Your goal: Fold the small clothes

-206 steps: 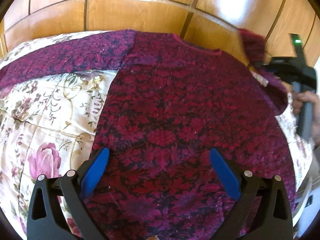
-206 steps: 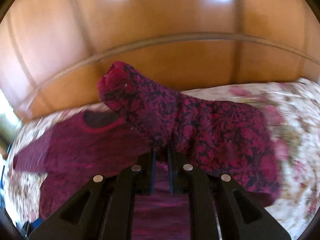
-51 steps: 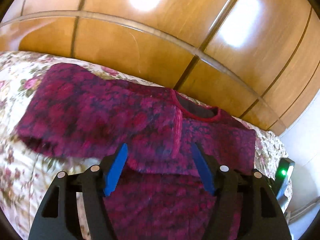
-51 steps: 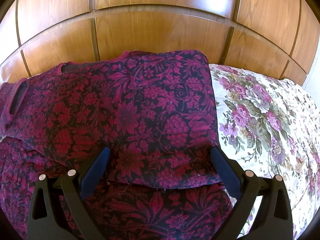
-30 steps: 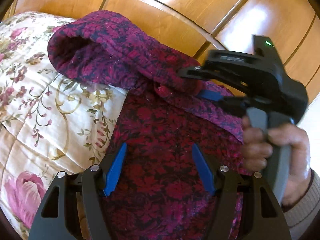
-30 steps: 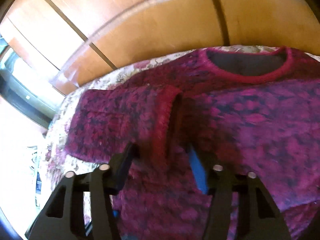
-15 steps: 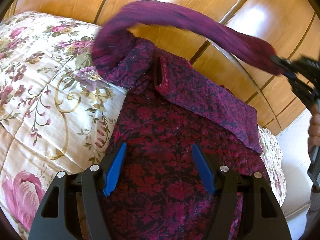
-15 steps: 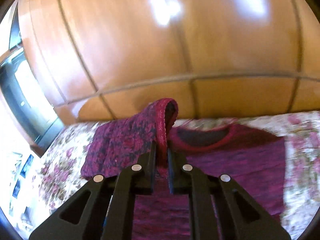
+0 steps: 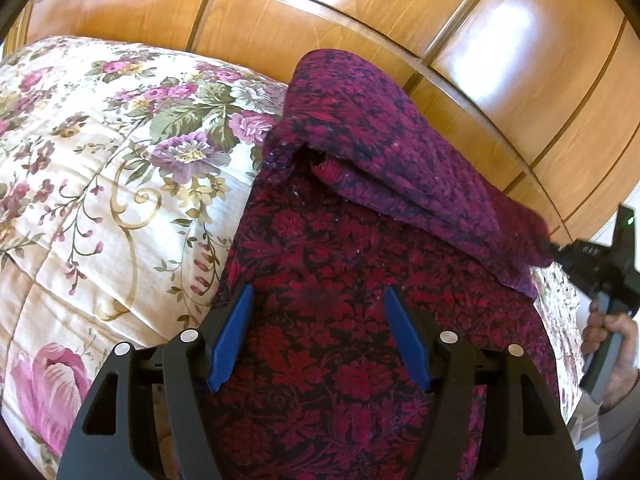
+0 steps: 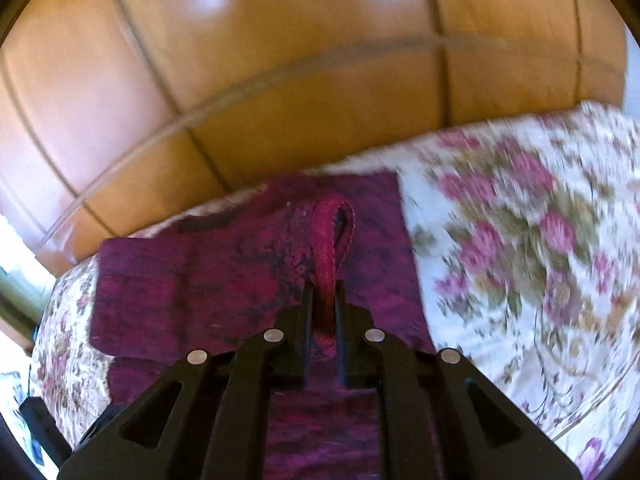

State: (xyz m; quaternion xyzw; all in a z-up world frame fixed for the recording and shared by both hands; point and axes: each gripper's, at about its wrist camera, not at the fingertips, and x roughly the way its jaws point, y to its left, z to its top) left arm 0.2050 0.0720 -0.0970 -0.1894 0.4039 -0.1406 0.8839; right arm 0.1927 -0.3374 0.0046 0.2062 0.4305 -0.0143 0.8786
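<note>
sweater: dark red-and-purple floral knit sweater (image 9: 344, 304) lies flat on the cream floral quilted bed (image 9: 100, 184) | right tool (image 10: 322, 304): clamped on the sleeve's red cuff (image 10: 330, 232), holding it up, likely to fold it across the body | left tool (image 9: 318, 336): fingers apart over the body, holding nothing | containers: none visible
</note>
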